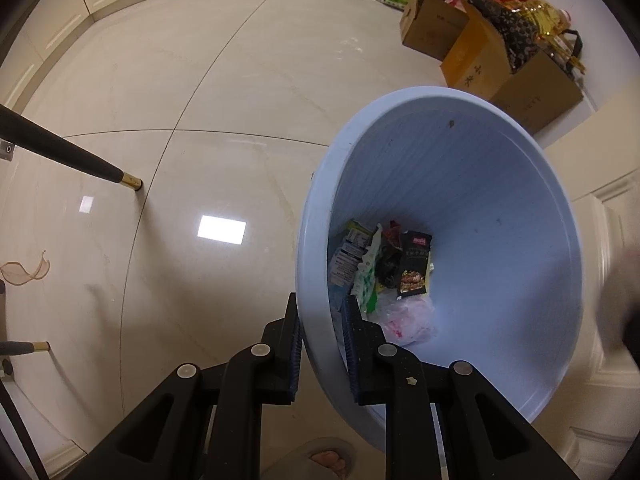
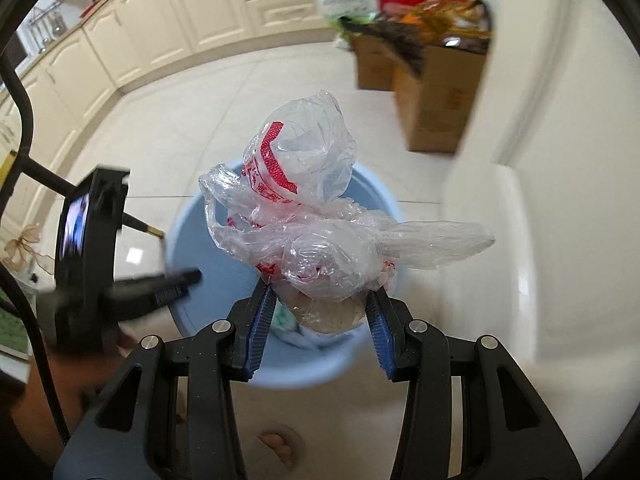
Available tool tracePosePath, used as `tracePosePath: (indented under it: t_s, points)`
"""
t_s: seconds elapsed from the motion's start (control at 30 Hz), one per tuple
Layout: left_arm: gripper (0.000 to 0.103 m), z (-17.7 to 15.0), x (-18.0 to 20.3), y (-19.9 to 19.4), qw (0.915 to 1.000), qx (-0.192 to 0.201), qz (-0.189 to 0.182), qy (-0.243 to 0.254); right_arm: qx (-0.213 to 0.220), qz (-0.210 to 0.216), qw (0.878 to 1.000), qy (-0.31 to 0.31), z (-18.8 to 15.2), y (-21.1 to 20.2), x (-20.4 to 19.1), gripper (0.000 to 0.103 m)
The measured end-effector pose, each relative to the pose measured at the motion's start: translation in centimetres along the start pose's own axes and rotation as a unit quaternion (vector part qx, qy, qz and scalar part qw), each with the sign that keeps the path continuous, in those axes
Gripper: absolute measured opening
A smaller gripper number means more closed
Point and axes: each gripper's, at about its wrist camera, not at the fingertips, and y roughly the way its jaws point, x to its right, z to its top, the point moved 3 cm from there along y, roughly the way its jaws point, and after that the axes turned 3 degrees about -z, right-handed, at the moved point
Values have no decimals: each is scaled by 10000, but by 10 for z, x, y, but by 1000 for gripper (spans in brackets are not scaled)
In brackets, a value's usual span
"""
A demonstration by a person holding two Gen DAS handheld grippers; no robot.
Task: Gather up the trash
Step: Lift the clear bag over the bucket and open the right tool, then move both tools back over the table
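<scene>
Blue plastic fills the left wrist view: the bin (image 1: 440, 248) is tipped toward the camera, and the left gripper (image 1: 322, 320) is pinched nearly shut on its near rim, one pad outside the wall and one inside. Down at the bottom of the bin lie a dark snack packet (image 1: 414, 266), some printed cartons (image 1: 348, 256) and a crumpled clear bag (image 1: 408, 318). Beyond the bin the tiled floor (image 1: 180, 100) runs out to cardboard boxes (image 1: 492, 64) at its far right corner. To do this step well, I'd say the rim grip should hold the bin steady and keep its mouth turned toward the incoming load.

From the right wrist view, the right gripper (image 2: 320, 312) stands about a third open, clamped on a plastic bag bundle (image 2: 316, 216), clear film with red print, pads pressing its lower part from either side. The bundle hangs directly over the bin (image 2: 192, 248), whose mouth shows beneath it, with the left gripper (image 2: 168, 284) blurred at its left rim. My judgement is that the release should wait until the bundle is centred over the opening, as the loose film could catch on a pad or drift past the rim.
</scene>
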Motion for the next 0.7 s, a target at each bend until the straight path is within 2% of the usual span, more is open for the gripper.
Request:
tracePosePath:
  t_s: [0.03, 0.13, 0.2, 0.23, 0.27, 0.3, 0.33, 0.37, 0.47, 0.57, 0.7]
  points:
    - [15, -1, -3, -18, 10000, -2, 7, 11, -130, 54, 9999, -9, 3, 15, -6, 42]
    - [16, -1, -3, -30, 10000, -40, 57, 24, -497, 203, 9985, 59, 4, 65, -14, 43]
    - [19, 1, -4, -47, 9998, -98, 140, 65, -825, 157, 9964, 81, 5, 88, -11, 46]
    - [25, 1, -3, -46, 9997, -151, 182, 90, -955, 170, 9952, 144, 10, 97, -10, 51]
    - [46, 2, -2, -45, 9992, -252, 276, 108, -1065, 175, 9938, 263, 11, 103, -6, 57]
    - [62, 3, -2, -46, 9990, -290, 310, 101, -1069, 179, 9935, 338, 9, 101, -1, 61]
    - [93, 5, -2, -48, 9990, -290, 319, 86, -1053, 186, 9934, 410, 8, 96, 3, 75]
    - [102, 7, -1, -56, 9994, -170, 299, 88, -1021, 200, 9935, 472, 10, 91, 7, 90]
    - [102, 12, 11, -78, 9976, 61, 574, 391, -858, 179, 9943, 612, 14, 66, 16, 103]
    - [102, 15, 26, -103, 9951, 204, 691, 683, -739, 248, 9937, 801, 22, 40, 24, 103]
    - [102, 17, 46, -150, 9950, 460, 542, 704, -384, 20, 9952, 904, 40, -17, 31, 103]
